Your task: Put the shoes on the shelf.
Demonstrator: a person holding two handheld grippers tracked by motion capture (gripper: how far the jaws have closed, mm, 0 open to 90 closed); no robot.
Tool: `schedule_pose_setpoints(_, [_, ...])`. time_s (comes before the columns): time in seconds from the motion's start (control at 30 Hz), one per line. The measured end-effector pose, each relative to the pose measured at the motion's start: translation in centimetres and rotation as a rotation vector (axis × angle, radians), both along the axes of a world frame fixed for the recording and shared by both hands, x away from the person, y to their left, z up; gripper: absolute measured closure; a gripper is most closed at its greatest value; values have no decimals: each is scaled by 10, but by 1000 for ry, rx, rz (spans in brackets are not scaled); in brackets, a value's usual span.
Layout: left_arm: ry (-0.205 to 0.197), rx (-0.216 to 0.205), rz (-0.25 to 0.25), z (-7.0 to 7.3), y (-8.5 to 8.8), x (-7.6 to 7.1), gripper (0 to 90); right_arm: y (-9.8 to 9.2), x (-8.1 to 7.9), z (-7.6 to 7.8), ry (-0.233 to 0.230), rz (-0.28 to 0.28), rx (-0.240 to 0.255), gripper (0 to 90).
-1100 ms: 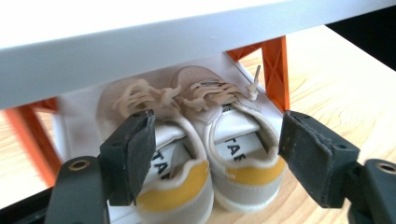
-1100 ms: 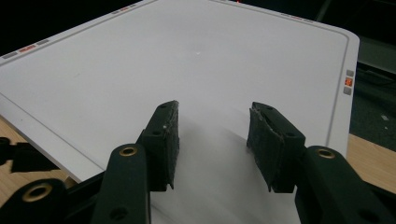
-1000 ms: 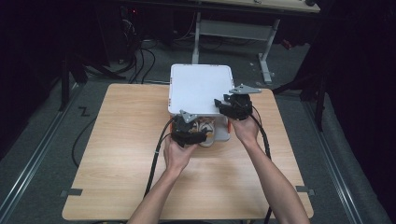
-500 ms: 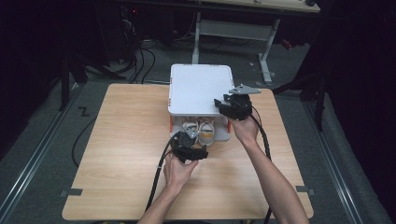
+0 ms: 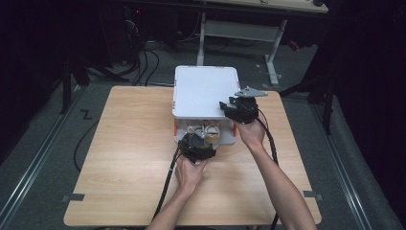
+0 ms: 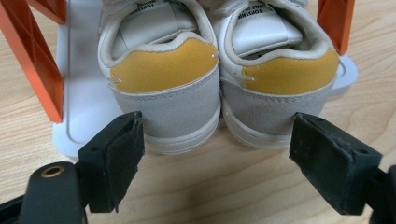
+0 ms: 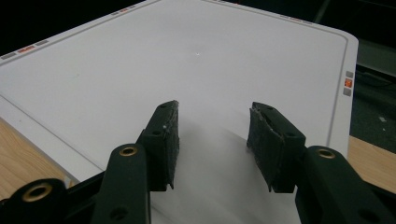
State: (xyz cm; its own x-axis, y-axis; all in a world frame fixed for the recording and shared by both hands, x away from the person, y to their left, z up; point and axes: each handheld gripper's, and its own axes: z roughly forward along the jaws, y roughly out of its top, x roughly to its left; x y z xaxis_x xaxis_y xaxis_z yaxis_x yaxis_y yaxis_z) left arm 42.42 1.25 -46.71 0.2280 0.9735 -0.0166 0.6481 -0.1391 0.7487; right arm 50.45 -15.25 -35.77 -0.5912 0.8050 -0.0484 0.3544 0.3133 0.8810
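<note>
A pair of small white and grey shoes with yellow heel patches [image 5: 206,130] stands heels-out in the open front of a white box. The left shoe [image 6: 163,70] and the right shoe [image 6: 289,74] sit side by side on the wood. My left gripper [image 6: 217,144] is low in front of the heels, open, its jaws wider than the pair and apart from it; in the high view the left gripper [image 5: 197,143] is at the box front. My right gripper [image 7: 212,135] rests open over the white lid [image 7: 187,60], nothing between its jaws; seen from above, the right gripper [image 5: 231,108] is at the lid's right near corner.
Orange uprights [image 6: 30,56] and a white base plate [image 6: 88,107] flank the shoes under the lid [image 5: 203,91]. The box stands at the far middle of a wooden table [image 5: 124,158]. Black cables trail from both grippers toward the near edge.
My left gripper has drawn back from the box front toward the near side and sunk lower, uncovering the shoe heels. The right gripper has stayed on the lid.
</note>
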Motion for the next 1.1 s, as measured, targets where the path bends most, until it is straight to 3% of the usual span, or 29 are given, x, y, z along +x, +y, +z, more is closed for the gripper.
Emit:
schedule_pose_setpoints(0.27, [7, 5, 8, 1, 0, 15, 204, 1, 0, 0, -1, -4, 0, 531])
schedule_pose_setpoints(0.37, [3, -11, 9, -1, 3, 18, 215, 1, 0, 0, 4, -6, 2, 532])
schedule_pose_setpoints(0.77, [-68, -33, 54, -10, 2, 29, 255, 1, 0, 0, 7, -11, 1, 533])
schedule_pose_setpoints(0.83, [-63, -37, 50, -11, 0, 31, 260, 1, -1, 0, 7, -12, 3, 534])
schedule_pose_setpoints(0.9, [-65, -11, 51, -9, -1, 34, 271, 2, -1, 0, 8, -13, 3, 534])
schedule_pose_setpoints(0.93, [-52, -26, 46, -8, -1, 36, 276, 2, -1, 0, 8, -13, 3, 534])
schedule_pose_setpoints(0.97, [-62, -9, 47, -8, 0, 38, 279, 2, -1, 0, 7, -13, 3, 534])
schedule_pose_setpoints(1.03, [-58, -18, 56, -9, -1, 40, 283, 2, -1, 0, 7, -13, 1, 534])
schedule_pose_setpoints(1.1, [-61, -19, 32, -9, 0, 40, 284, 1, -1, 0, 6, -12, 2, 534])
